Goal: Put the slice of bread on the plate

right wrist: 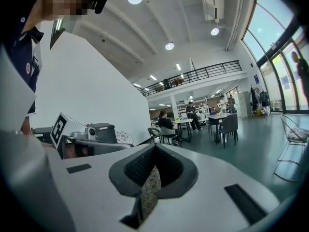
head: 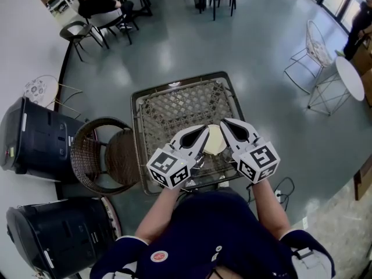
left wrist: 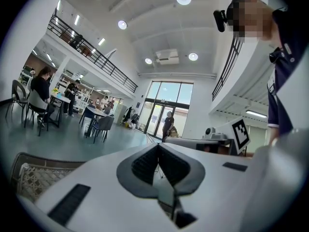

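Note:
In the head view both grippers are held side by side over a square wicker table (head: pixel 174 106), tips pointing away from me. Between them shows a pale round thing (head: pixel 214 139) on the table; I cannot tell whether it is the plate, the bread or both. My left gripper (head: pixel 204 128) is shut with nothing in it, and in the left gripper view its jaws (left wrist: pixel 158 146) meet at the tip, pointing level across the hall. My right gripper (head: pixel 224 122) is also shut and empty; its jaws (right wrist: pixel 154 149) touch at the tip, with wicker showing through the slit below.
A round wicker chair (head: pixel 99 156) stands left of the table, and two dark boxes (head: pixel 35 138) (head: pixel 58 237) lie further left. A white round table (head: pixel 351 77) and a wire chair (head: pixel 314 54) stand at the right. People sit at tables (head: pixel 96 7) far back.

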The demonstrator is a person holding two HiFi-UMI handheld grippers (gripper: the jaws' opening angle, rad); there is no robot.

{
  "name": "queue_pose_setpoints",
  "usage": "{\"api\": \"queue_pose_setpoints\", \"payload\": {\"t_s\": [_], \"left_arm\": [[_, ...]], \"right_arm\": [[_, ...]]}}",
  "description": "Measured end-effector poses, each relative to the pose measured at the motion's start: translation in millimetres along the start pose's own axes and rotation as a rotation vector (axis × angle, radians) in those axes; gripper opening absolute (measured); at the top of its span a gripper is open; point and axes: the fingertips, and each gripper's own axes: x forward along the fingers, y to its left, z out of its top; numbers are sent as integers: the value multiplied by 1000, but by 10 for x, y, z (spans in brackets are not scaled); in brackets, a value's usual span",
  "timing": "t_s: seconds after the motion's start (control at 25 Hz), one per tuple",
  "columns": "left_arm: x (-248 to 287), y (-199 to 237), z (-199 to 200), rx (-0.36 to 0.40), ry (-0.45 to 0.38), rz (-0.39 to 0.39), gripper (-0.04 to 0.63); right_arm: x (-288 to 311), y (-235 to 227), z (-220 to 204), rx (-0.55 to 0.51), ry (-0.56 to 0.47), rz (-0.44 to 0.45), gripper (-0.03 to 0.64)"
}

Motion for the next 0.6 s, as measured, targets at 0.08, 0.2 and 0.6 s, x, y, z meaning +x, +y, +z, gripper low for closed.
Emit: {"api": "queue_pose_setpoints", "payload": {"t_s": [0.08,0.2,0.6], "left_arm": [[-11,-21,-2,1,-1,1,8],[-36,-41,-11,-6,-4,2,8],[-76,-50,-16,-13,-7,7,8]], "right_arm": [[-20,15,1,-1,-1,1,8],[-38,36,1,0,-6,5,8],[-34,62,5,6,-10,13,8]]}}
